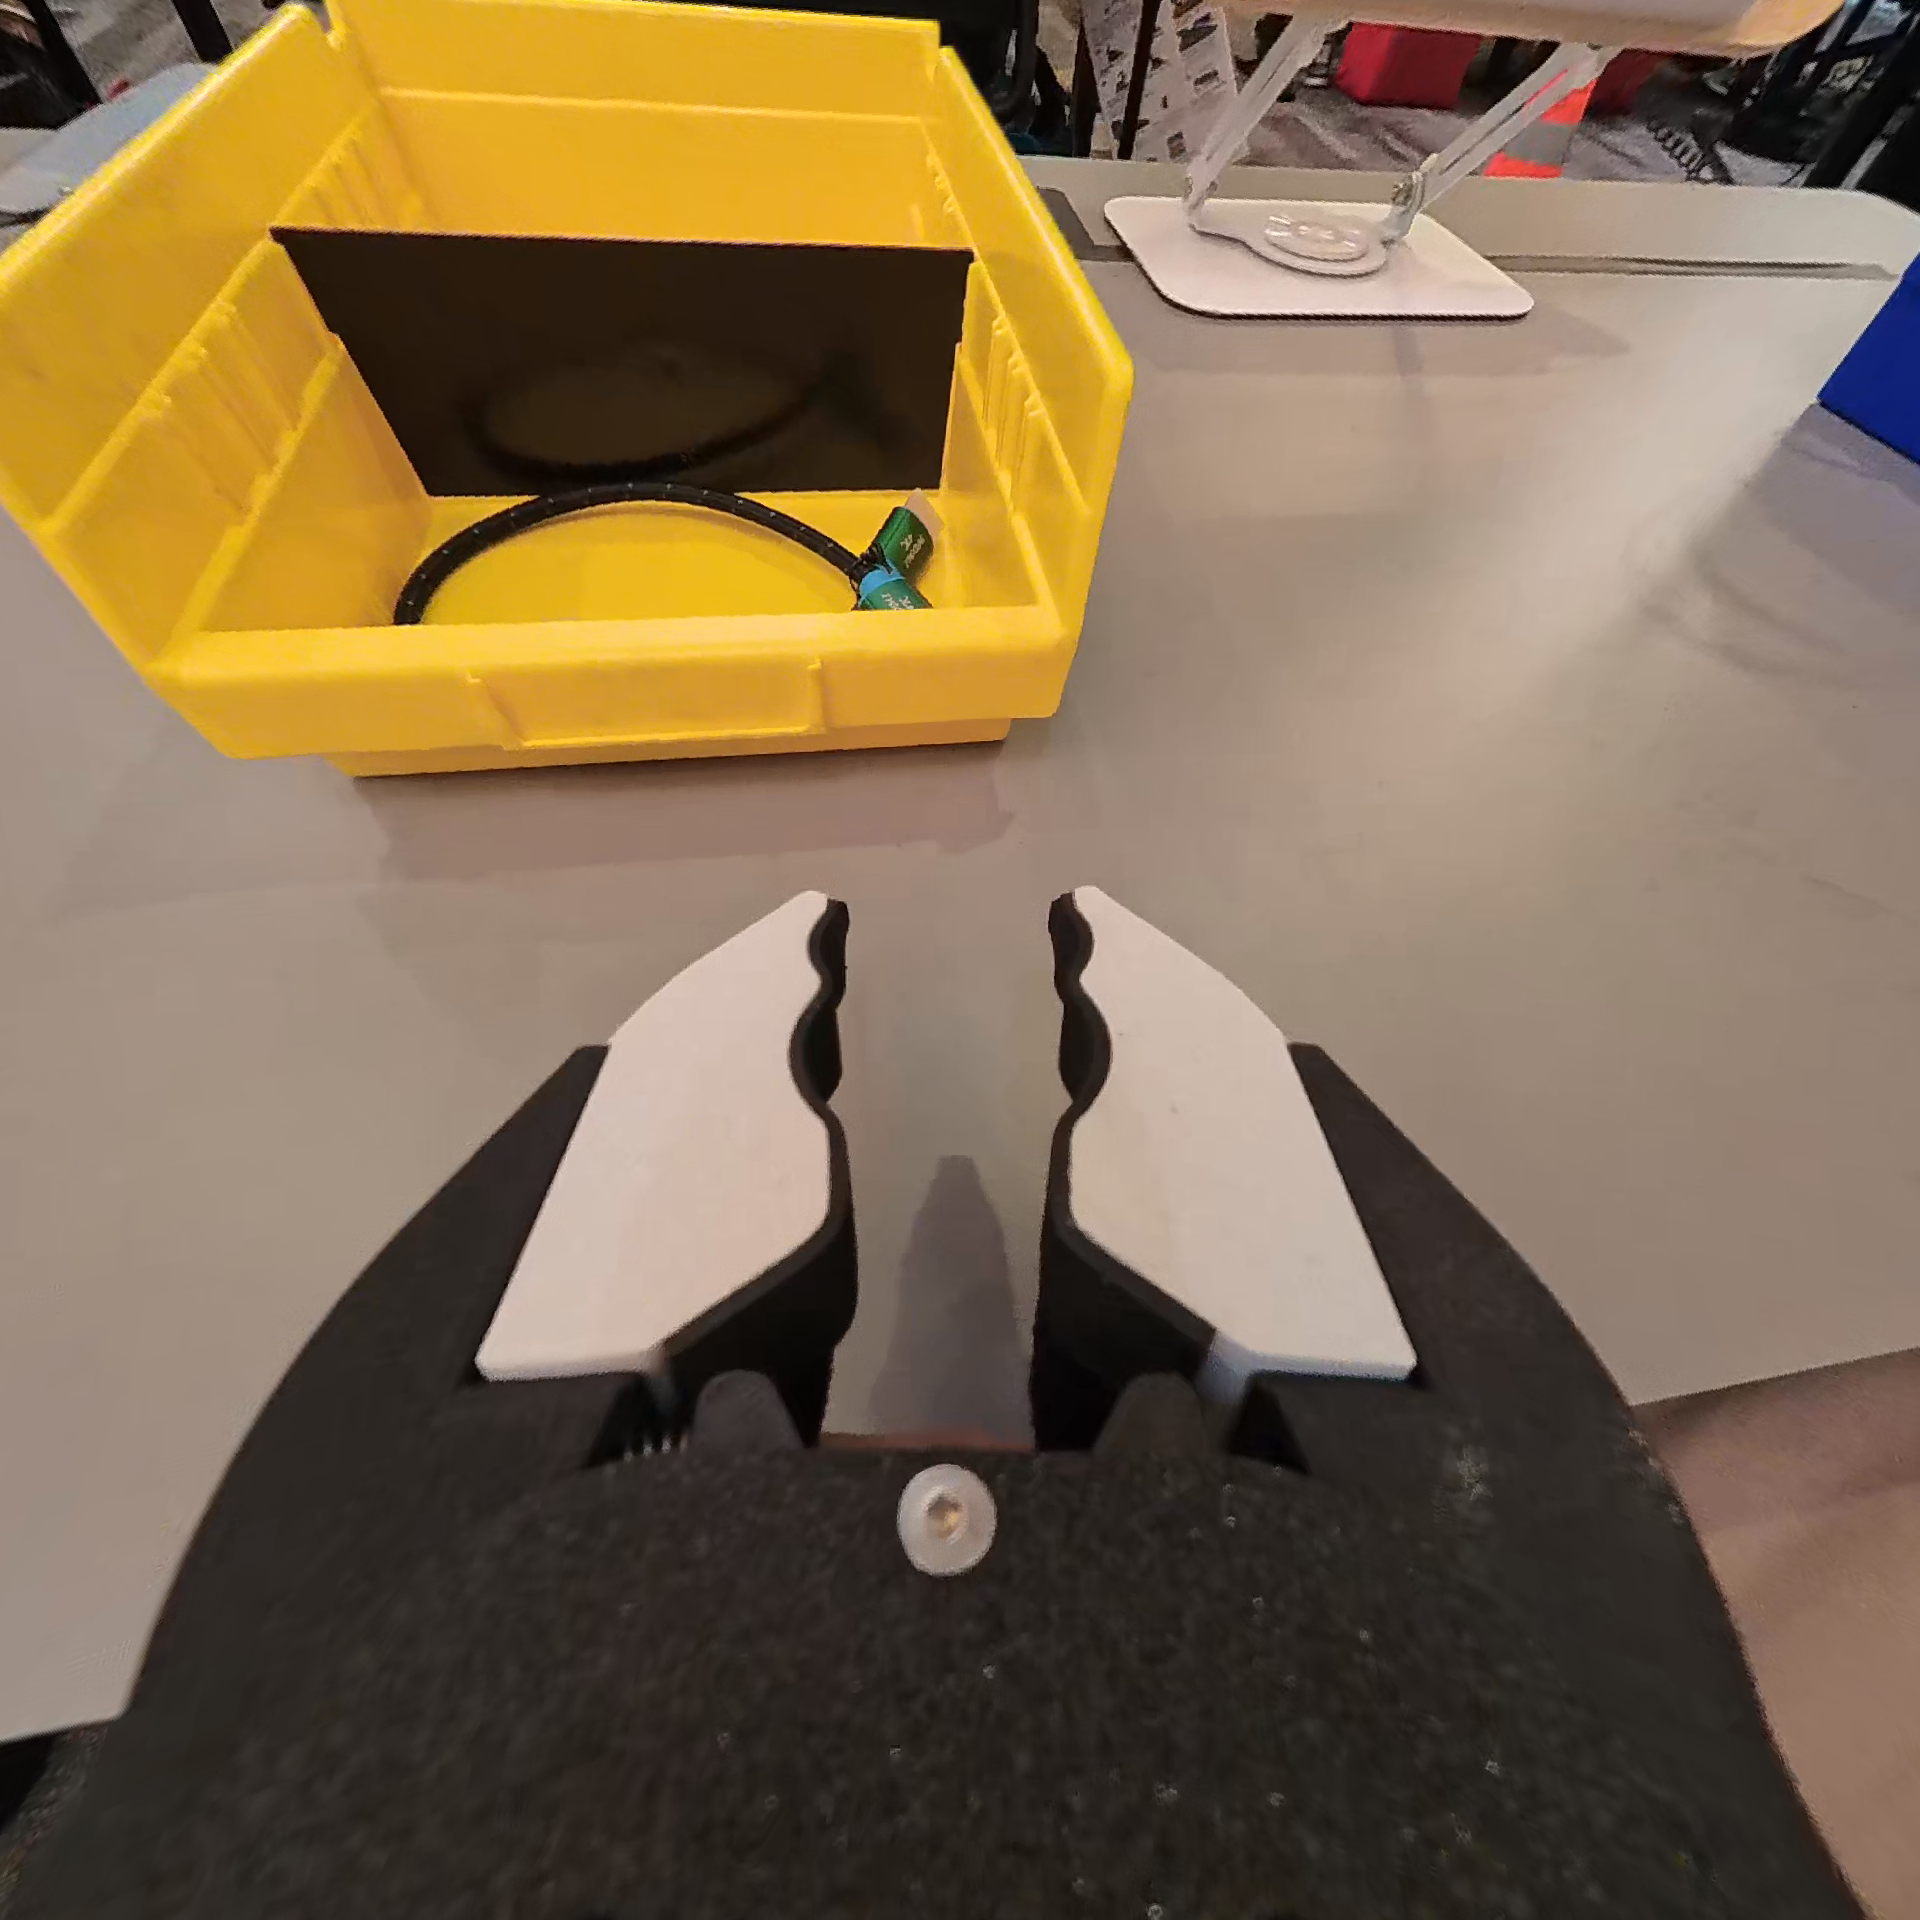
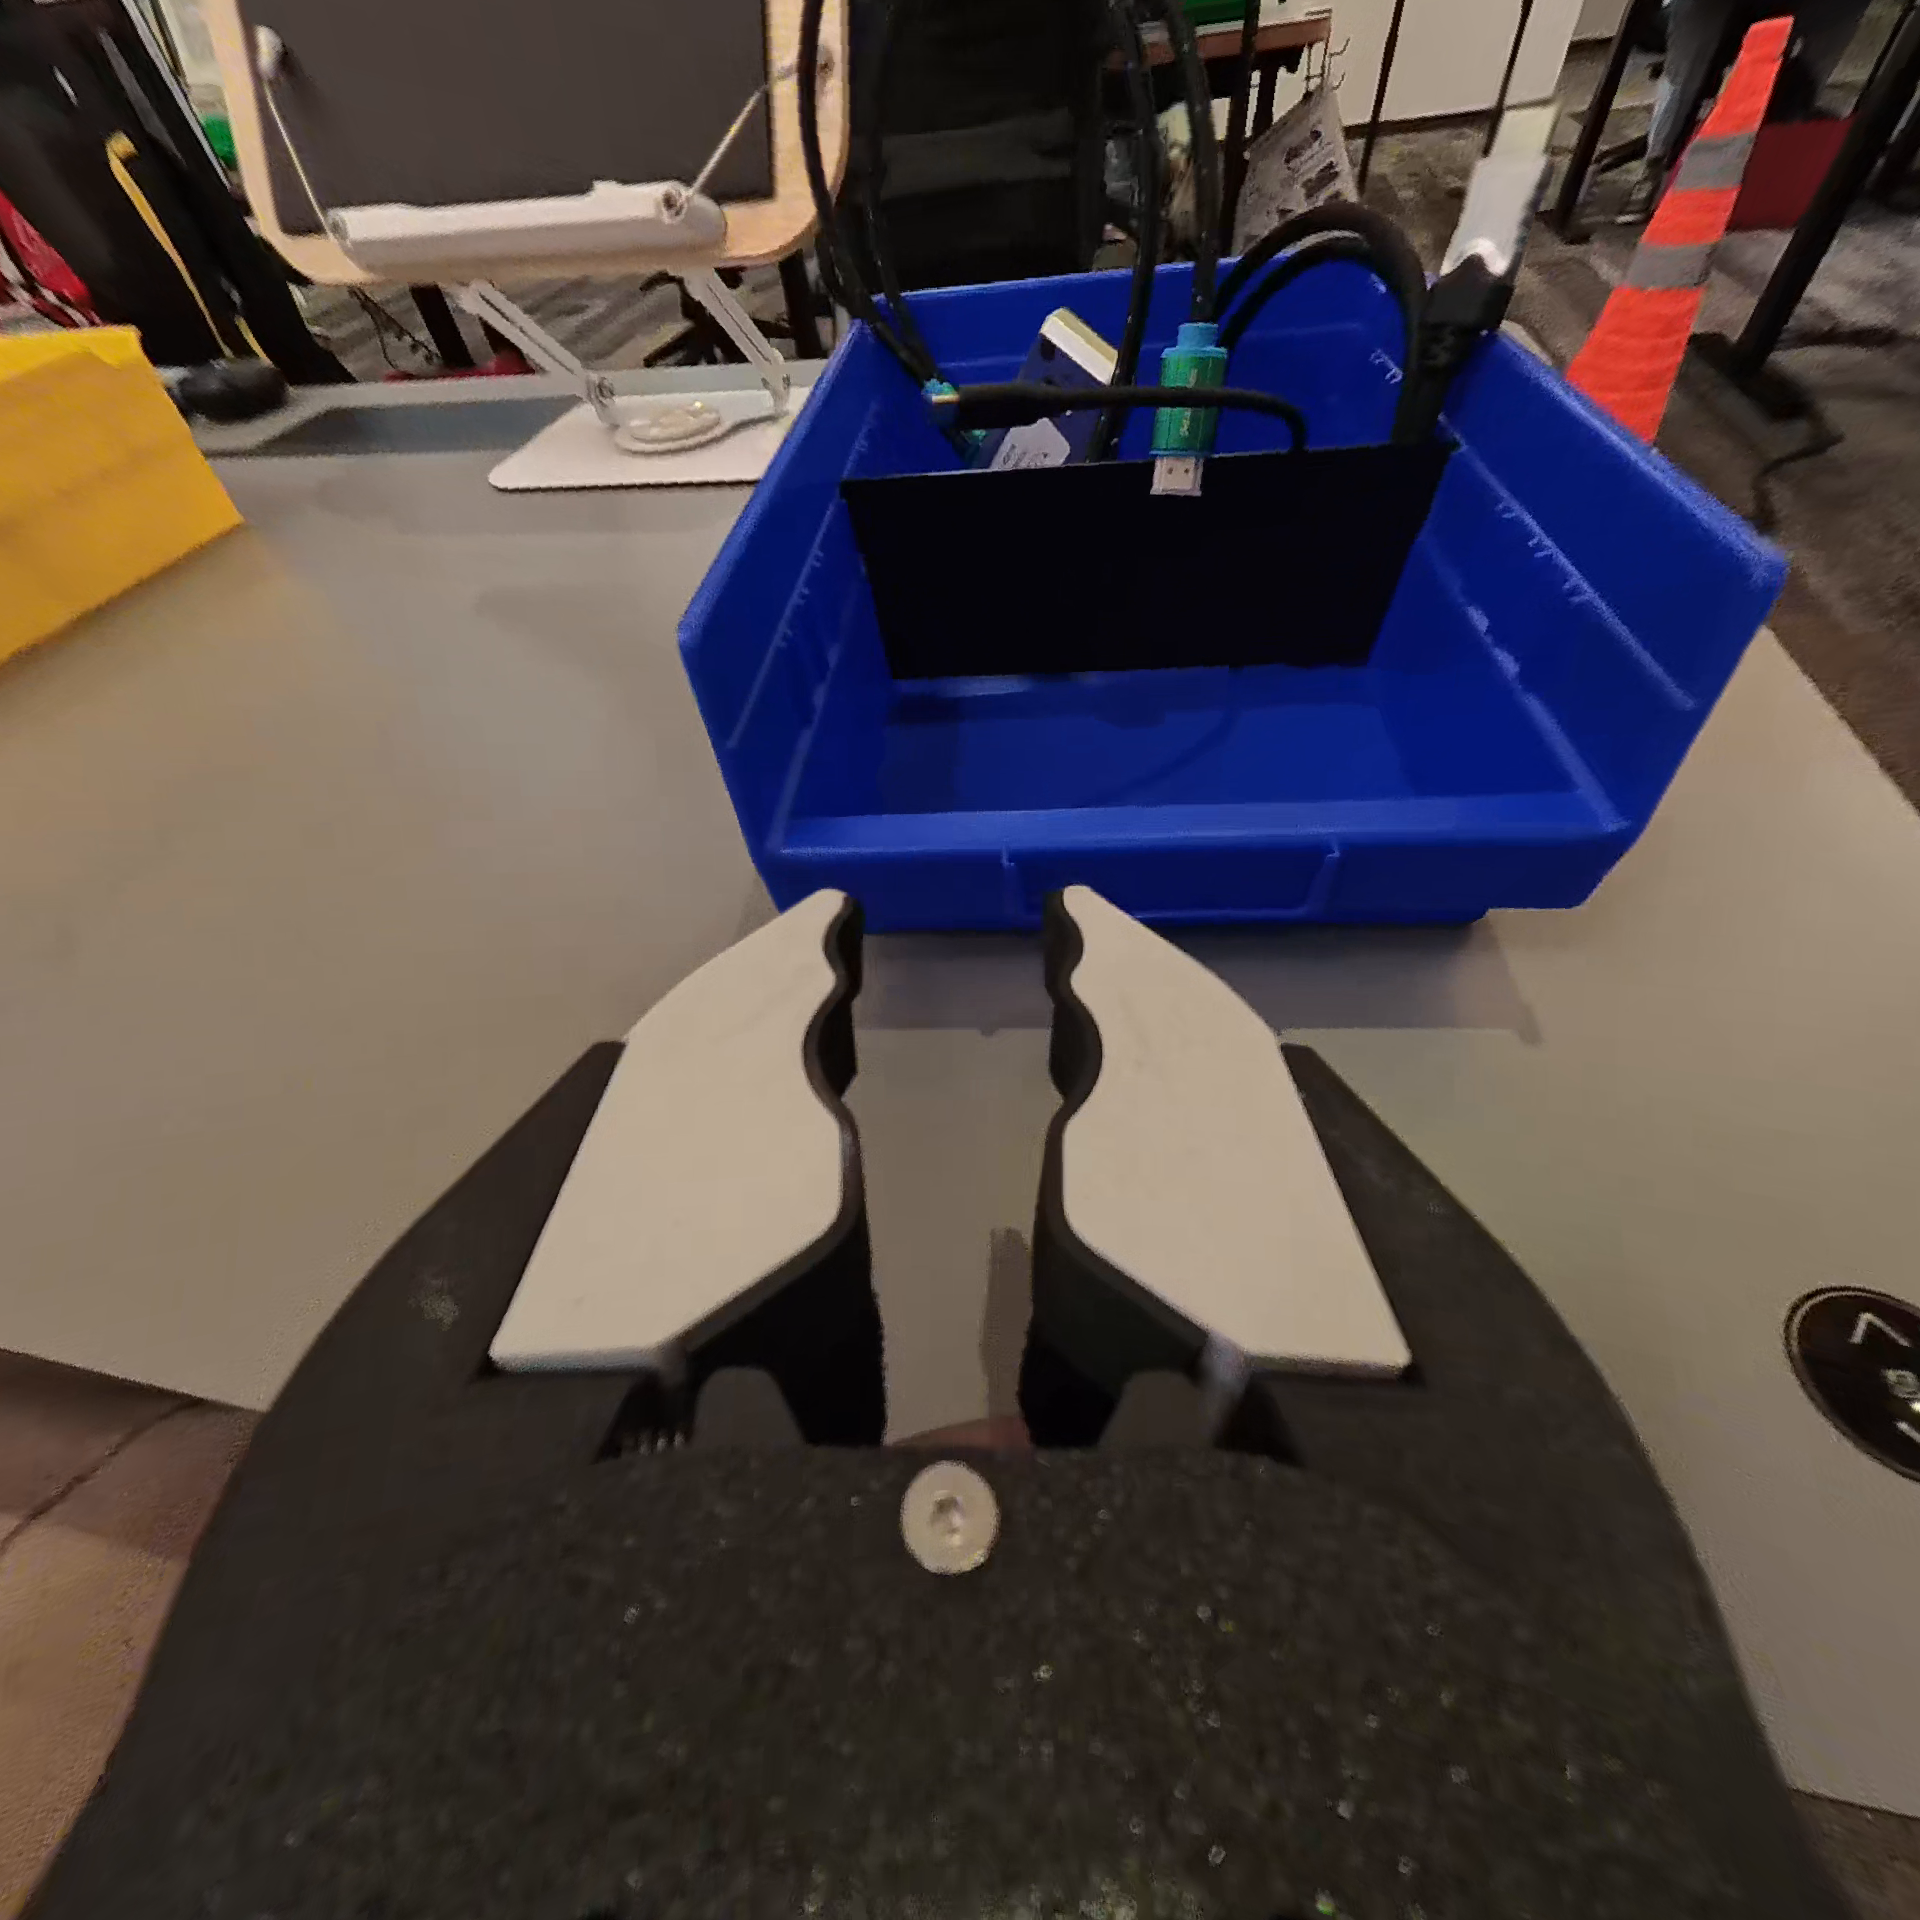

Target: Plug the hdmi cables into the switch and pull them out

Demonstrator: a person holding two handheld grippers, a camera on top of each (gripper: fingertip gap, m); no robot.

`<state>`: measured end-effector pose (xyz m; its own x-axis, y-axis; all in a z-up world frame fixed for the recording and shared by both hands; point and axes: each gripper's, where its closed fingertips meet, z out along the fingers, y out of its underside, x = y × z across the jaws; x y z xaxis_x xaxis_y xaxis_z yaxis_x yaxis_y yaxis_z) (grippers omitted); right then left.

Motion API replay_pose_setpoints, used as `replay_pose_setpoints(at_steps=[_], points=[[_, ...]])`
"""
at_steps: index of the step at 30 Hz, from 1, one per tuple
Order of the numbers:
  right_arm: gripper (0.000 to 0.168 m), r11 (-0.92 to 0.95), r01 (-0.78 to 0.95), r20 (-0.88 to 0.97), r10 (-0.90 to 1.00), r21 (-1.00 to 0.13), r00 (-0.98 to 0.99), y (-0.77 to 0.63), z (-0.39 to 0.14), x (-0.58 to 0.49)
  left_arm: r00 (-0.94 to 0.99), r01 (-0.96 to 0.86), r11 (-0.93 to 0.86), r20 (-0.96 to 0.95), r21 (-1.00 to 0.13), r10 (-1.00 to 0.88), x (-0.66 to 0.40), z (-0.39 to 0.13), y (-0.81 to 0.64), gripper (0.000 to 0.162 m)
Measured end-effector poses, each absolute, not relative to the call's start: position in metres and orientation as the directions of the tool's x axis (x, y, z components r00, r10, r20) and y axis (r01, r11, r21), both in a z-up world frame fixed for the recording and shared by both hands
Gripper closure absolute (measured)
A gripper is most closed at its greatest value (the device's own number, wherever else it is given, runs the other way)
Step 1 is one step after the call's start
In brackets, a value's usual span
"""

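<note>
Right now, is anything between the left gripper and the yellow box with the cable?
No. The left wrist view shows only bare grey table between the open left gripper and the yellow box holding the cable.

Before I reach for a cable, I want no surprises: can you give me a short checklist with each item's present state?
1. Left gripper open and holding nothing: ok.
2. Right gripper open and holding nothing: ok.
3. Coiled cable in the front compartment of the yellow bin, its green plugs exposed: ok.
4. Green plug hanging over the black divider of the blue bin, in reach from above: ok.
5. Switch located with its ports facing the fingers: cannot tell; a blue device stands behind the divider.
6. Cables in the blue bin untangled: not ok.
</note>
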<state>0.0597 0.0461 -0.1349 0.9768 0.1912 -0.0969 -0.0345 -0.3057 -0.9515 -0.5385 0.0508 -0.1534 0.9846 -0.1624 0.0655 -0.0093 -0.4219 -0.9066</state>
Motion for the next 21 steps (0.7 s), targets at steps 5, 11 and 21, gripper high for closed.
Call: replay_pose_setpoints(at_steps=[5,11,21], points=[[0.135,-0.299,0.035,-0.022,0.186,-0.953,0.982,0.049,-0.138,0.058,0.985,-0.001,-0.440,0.076,-0.898,-0.157,-0.539,-0.155,0.050,0.123],[0.095,-0.310,-0.070,-0.175,0.324,-0.948,0.930,0.071,-0.135,0.003,0.972,0.143,-0.471,0.212,-0.870,-0.097,-0.521,-0.153,0.037,0.124],[0.084,-0.382,0.092,-0.024,0.287,-0.920,0.958,0.126,-0.134,-0.058,0.923,0.090,-0.515,0.266,-0.852,-0.279,-0.452,-0.163,0.035,0.118]])
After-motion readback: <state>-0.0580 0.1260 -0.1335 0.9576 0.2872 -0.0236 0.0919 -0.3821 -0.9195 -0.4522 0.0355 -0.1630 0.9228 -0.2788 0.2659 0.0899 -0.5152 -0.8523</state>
